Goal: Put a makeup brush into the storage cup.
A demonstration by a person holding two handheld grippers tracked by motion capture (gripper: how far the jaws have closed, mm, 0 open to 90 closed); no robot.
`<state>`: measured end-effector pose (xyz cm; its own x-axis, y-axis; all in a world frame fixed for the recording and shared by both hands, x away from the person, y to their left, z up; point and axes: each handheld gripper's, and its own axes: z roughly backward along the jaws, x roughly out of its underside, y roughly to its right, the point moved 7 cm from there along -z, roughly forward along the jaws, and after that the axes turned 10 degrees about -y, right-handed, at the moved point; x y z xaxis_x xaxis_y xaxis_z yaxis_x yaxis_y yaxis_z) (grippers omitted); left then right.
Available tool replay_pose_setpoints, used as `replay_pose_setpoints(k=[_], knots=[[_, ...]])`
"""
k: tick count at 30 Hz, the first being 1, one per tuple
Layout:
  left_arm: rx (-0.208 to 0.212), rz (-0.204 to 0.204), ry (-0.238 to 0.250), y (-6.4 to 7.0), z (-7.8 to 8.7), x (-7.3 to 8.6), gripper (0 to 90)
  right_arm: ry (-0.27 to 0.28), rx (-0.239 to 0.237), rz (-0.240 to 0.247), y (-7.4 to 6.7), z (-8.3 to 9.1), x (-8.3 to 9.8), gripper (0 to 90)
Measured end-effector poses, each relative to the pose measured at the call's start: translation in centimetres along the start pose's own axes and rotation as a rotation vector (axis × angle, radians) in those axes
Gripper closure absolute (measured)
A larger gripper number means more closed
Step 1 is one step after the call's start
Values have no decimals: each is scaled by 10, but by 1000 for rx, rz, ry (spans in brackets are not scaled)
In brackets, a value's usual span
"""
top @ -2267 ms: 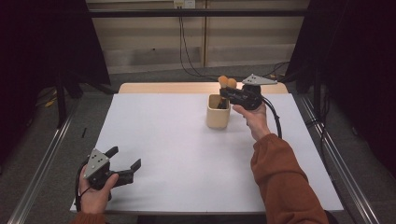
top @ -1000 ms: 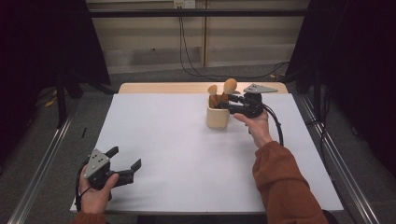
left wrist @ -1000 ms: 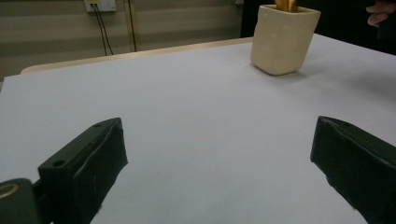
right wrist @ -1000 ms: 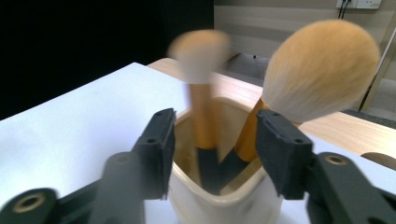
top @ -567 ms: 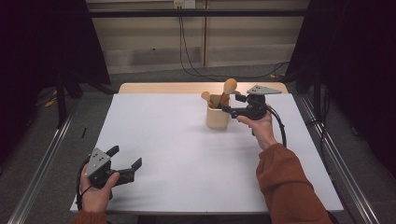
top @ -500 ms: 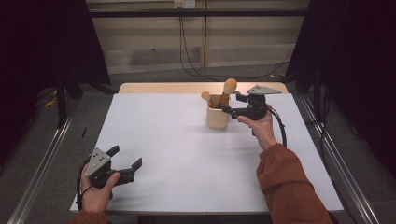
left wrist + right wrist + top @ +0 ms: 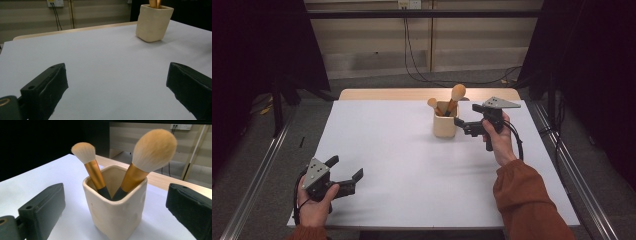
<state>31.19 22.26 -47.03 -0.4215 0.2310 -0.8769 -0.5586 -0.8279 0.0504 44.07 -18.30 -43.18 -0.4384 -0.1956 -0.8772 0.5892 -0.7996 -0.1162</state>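
A cream square cup (image 7: 444,126) stands at the table's far middle with two makeup brushes in it, a large-headed brush (image 7: 457,92) and a smaller brush (image 7: 432,103). Both lean on the rim, gold handles down. My right gripper (image 7: 463,127) is level, just right of the cup, pointing at it. Its jaws have just been opening and stand wide with nothing gripped. In the right gripper view the cup (image 7: 115,217) sits close ahead, with the large brush (image 7: 153,147) and the small brush (image 7: 83,151). My left gripper (image 7: 346,168) rests open at the near left.
White sheet (image 7: 402,165) covers the table; a wooden strip (image 7: 382,94) shows along the far edge. Metal rails run down both sides. The left gripper view looks across bare sheet to the cup (image 7: 153,22) far off.
The large brush, held over the cup by my right gripper, now stands in the cup. That gripper has opened and drawn back slightly to the right. The left gripper has stayed put.
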Motion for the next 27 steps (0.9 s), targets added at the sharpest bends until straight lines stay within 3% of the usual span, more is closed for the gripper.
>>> replay_pose_setpoints(k=[7, 8, 27], knots=[[2, -2, 14, 0, 3, 0, 34, 36, 0, -2, -5, 10, 5, 16], [0, -6, 13, -1, 4, 0, 34, 38, 27, 13, -4, 13, 7, 25], [0, -3, 20, 1, 5, 0, 33, 24, 59, -11, -3, 41, 30, 25]])
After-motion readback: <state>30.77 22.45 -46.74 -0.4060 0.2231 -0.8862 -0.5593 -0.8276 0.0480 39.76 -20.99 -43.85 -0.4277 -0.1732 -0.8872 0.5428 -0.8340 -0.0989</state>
